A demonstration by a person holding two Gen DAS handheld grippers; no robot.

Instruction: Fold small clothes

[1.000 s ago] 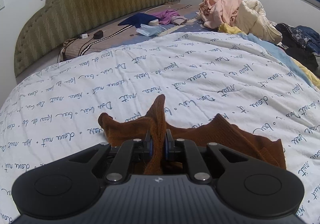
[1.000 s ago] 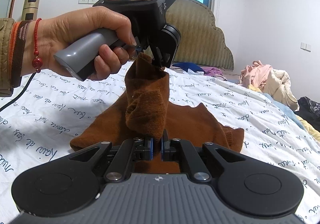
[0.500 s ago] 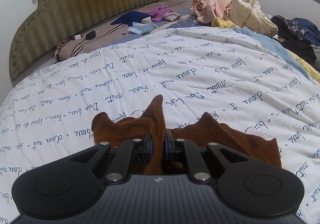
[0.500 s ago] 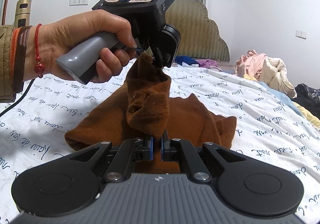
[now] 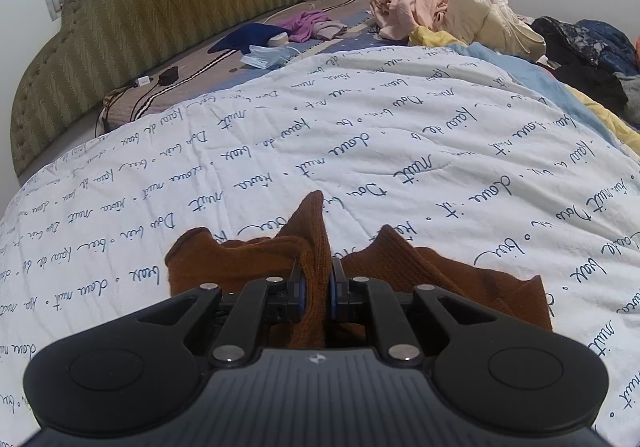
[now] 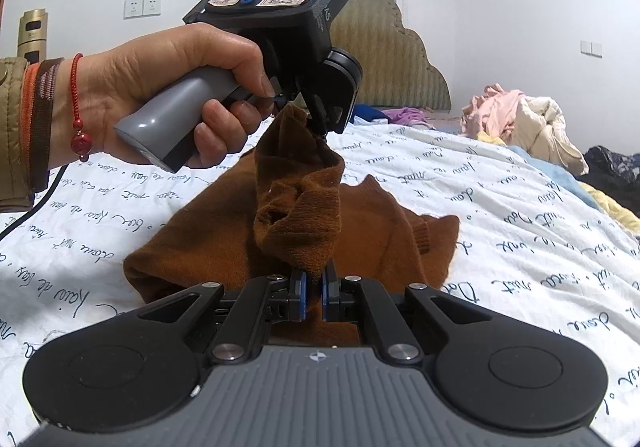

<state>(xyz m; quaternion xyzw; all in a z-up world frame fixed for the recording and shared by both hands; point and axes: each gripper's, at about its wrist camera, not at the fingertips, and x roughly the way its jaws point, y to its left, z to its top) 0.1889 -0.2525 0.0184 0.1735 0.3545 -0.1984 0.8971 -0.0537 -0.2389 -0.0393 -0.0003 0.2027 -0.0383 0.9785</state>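
The left gripper (image 5: 316,287) is clamped on a raised fold of a brown knitted garment (image 5: 440,279), the cloth pinched upright between its blue pads. In the right wrist view the left hand (image 6: 168,87) grips that tool's grey handle, and the gripper holds the garment's upper corner lifted off the bed. The right gripper (image 6: 314,289) has its jaws nearly together on the lower end of the same lifted strip of cloth, which hangs bunched between the two grippers.

The rest of the garment lies spread on the white quilt (image 5: 360,151) printed with dark script. Its far edge ends in a ribbed cuff (image 6: 424,235) toward the right side of the right wrist view.

Around the garment the quilt is bare on all sides. Well beyond it, a pile of pink and cream clothes (image 5: 448,7) sits near the padded olive headboard (image 5: 160,7), with dark clothing (image 5: 588,55) at the bed's right edge and small items, including a face mask (image 5: 264,57), near the head of the bed.
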